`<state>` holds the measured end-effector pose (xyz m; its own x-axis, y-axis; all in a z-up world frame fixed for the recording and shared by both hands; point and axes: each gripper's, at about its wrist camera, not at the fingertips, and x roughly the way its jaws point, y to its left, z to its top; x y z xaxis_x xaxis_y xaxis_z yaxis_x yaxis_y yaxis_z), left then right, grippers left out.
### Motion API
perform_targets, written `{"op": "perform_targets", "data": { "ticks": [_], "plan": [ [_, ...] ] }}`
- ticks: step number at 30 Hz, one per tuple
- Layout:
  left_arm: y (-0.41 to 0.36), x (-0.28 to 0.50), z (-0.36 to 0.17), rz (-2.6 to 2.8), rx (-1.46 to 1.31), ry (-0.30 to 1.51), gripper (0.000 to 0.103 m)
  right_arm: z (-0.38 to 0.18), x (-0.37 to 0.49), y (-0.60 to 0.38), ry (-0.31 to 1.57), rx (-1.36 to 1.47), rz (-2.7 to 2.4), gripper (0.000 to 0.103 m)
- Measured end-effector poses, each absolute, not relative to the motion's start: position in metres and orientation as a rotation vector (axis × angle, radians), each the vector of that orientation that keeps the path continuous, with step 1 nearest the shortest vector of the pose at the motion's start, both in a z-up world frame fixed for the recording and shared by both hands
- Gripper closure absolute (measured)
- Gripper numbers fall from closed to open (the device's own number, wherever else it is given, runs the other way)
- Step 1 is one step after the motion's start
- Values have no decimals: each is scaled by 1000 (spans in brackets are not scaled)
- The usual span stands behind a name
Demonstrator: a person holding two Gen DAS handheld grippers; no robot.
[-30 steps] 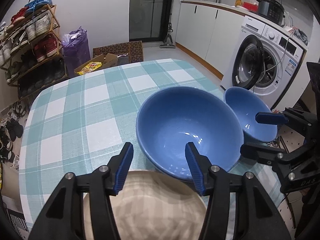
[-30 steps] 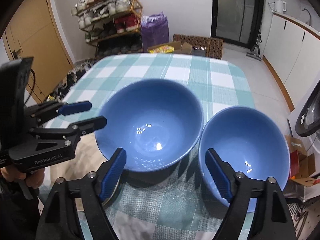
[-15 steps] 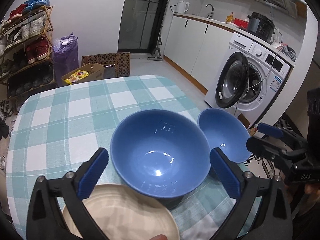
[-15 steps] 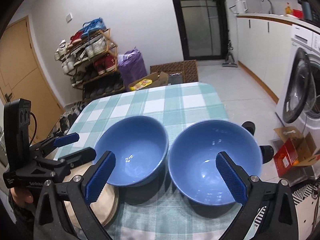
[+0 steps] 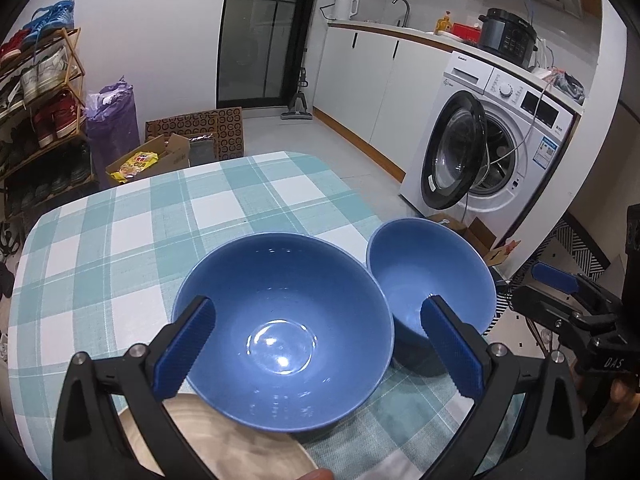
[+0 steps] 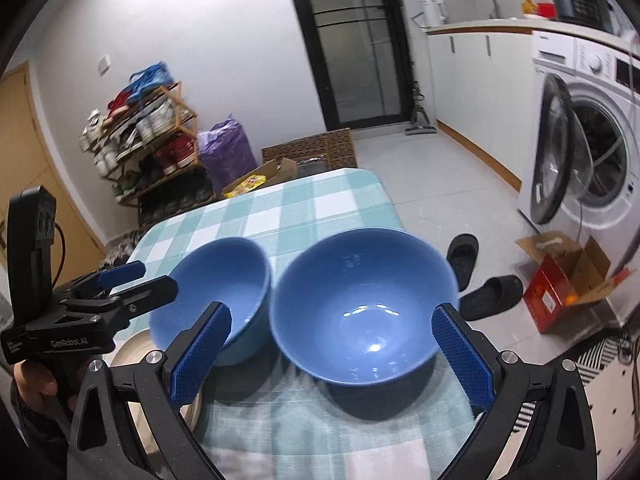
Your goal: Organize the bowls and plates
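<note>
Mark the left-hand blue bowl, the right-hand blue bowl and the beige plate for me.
left blue bowl [image 5: 280, 336], left wrist view, inner bottom.
right blue bowl [image 6: 360, 304], right wrist view, inner wall.
beige plate [image 5: 224, 448], left wrist view, top surface near the bowl.

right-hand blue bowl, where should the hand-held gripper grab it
Pinch the rim of the right-hand blue bowl on its near-right side, one finger inside the wall and one outside. The open right hand-held gripper faces it, and the other bowl crowds its left.
</note>
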<state>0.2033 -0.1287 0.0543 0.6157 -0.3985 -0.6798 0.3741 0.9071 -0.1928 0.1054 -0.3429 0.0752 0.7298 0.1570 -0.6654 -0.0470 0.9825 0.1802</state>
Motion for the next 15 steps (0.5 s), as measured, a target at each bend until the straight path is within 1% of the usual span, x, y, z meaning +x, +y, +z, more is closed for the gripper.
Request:
{"op": "perform_targets", "data": {
  "ticks": [15],
  "plan": [
    [-171, 223, 58, -487, 52, 792, 0, 64, 108, -388, 752, 269, 70, 1]
  ]
}}
